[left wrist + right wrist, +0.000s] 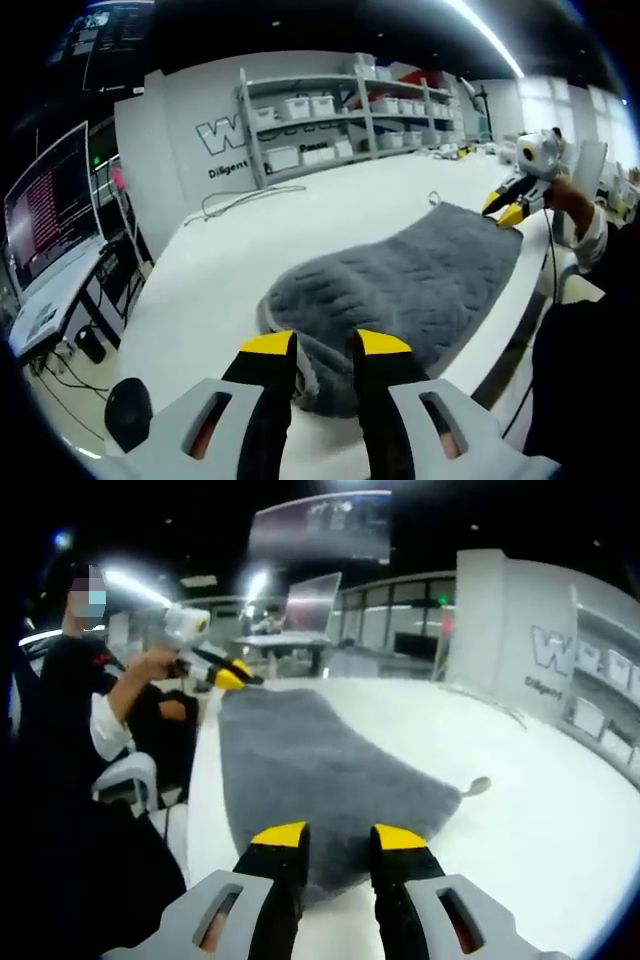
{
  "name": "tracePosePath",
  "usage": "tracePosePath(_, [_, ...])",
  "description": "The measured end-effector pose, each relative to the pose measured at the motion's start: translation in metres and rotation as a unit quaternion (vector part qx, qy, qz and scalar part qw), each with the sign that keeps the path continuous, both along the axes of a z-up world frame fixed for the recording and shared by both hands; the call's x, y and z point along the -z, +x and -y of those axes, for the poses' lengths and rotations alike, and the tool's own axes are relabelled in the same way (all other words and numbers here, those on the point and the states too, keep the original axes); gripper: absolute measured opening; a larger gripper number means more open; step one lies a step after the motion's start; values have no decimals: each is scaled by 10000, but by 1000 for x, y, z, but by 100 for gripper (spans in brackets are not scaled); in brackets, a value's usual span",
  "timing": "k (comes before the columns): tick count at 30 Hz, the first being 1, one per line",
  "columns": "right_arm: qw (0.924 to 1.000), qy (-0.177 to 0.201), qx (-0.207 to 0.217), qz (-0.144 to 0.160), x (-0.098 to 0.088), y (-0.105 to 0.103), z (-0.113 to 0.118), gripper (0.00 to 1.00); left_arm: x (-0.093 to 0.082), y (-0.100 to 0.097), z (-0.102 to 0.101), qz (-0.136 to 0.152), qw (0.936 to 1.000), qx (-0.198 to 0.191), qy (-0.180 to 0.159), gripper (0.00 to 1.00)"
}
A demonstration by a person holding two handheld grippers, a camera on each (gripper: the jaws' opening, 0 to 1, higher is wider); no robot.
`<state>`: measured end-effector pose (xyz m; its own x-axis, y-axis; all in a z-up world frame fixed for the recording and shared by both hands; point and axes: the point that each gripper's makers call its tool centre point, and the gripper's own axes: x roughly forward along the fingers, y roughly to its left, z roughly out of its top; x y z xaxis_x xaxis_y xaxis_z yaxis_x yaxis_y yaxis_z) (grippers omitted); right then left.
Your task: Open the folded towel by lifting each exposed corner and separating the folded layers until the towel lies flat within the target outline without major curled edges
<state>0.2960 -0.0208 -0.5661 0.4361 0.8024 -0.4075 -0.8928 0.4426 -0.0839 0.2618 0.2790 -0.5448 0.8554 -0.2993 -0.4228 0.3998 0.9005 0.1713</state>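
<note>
Two open grippers, left gripper (323, 345) and right gripper (338, 834), are poised at opposite ends of the grey towel (410, 280) on the white table (230, 270), judged soft, limp and best pinched at corners.

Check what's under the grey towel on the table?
The grey towel lies directly on the white table. At its near end in the left gripper view a folded layer is tucked underneath. Anything else beneath is covered by the cloth.
</note>
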Motion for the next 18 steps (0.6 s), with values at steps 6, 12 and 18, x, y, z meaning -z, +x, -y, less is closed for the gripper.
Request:
tracePosePath(6, [9999,-129,8,-30,6,0,1,23,6,-2,1,-74,9999,36,96,22])
tracePosePath(12, [9999,-147,8,-74,9,-1,2,23,10,-4,0,-177,9998,22,113,22])
tracePosePath(18, [9997,-158,-4,-174,14,-2,1,24,20,-6,-2,-369,9992,-14,174,22])
